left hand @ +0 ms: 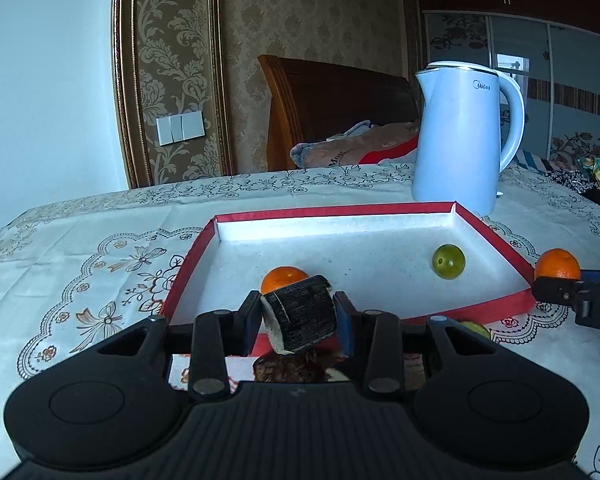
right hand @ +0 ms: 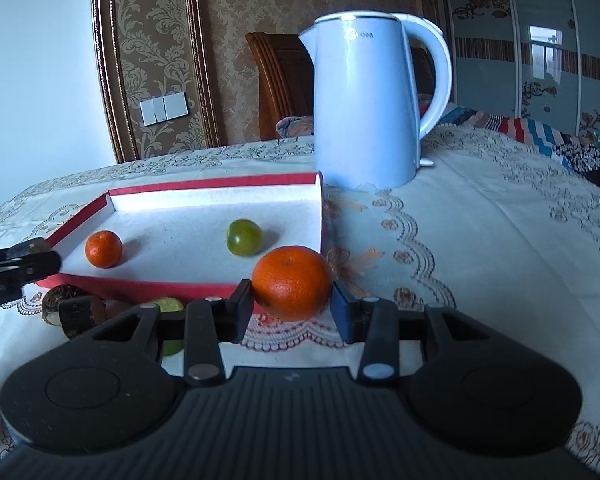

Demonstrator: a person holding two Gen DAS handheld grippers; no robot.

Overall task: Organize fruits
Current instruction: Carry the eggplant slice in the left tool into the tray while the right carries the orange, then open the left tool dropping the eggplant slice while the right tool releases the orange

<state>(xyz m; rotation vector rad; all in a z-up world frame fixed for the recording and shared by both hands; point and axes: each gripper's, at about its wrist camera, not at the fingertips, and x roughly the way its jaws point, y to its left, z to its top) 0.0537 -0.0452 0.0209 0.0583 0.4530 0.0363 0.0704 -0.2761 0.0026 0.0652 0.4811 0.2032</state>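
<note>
My left gripper [left hand: 300,316] is shut on a black sugarcane piece [left hand: 300,314] and holds it above the near edge of the red-rimmed white tray [left hand: 380,210]. In the tray lie a small orange [left hand: 278,278] and a green fruit [left hand: 449,261]. My right gripper [right hand: 292,306] is shut on a large orange [right hand: 292,282] just right of the tray's near corner; it shows in the left wrist view [left hand: 558,265] too. Beside the tray's front lie a brown fruit [right hand: 58,298], another sugarcane piece [right hand: 80,316] and a green fruit [right hand: 168,306].
A white electric kettle [left hand: 460,136] stands behind the tray's far right corner on the lace tablecloth [right hand: 480,220]. A wooden headboard and bedding lie behind the table.
</note>
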